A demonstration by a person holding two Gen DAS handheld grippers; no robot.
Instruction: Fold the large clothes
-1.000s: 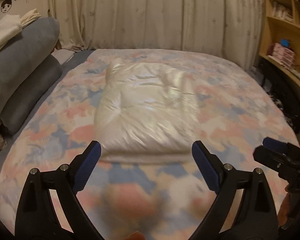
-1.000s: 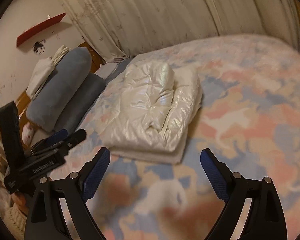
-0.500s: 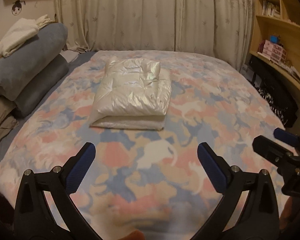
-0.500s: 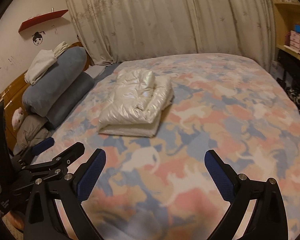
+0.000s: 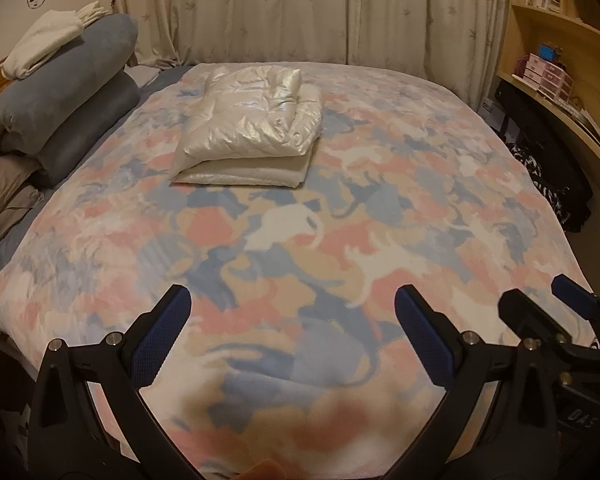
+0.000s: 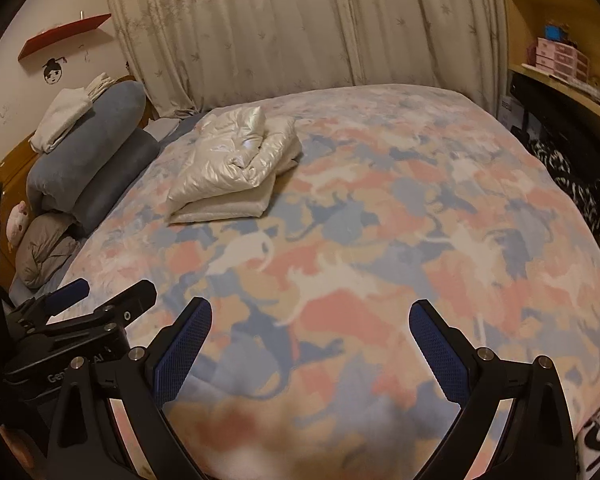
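A shiny white puffer jacket (image 5: 252,128) lies folded into a thick rectangle on the far left part of the bed; it also shows in the right wrist view (image 6: 236,164). My left gripper (image 5: 292,304) is open and empty above the near end of the bed, far from the jacket. My right gripper (image 6: 310,312) is open and empty too, also at the near end. Each gripper shows at the edge of the other's view: the right one (image 5: 556,304) at lower right, the left one (image 6: 100,296) at lower left.
The bed carries a pink, blue and cream cat-print blanket (image 5: 380,216). Rolled grey-blue bedding with white cloth on top (image 5: 60,92) is stacked at the left headboard side. Curtains (image 5: 300,12) hang behind. Wooden shelves (image 5: 560,60) and dark bags (image 5: 548,176) stand at the right.
Both grippers have pulled back from the folded jacket towards the near end of the bed. The jacket stays in place and looks smaller and farther away. Both stay open.
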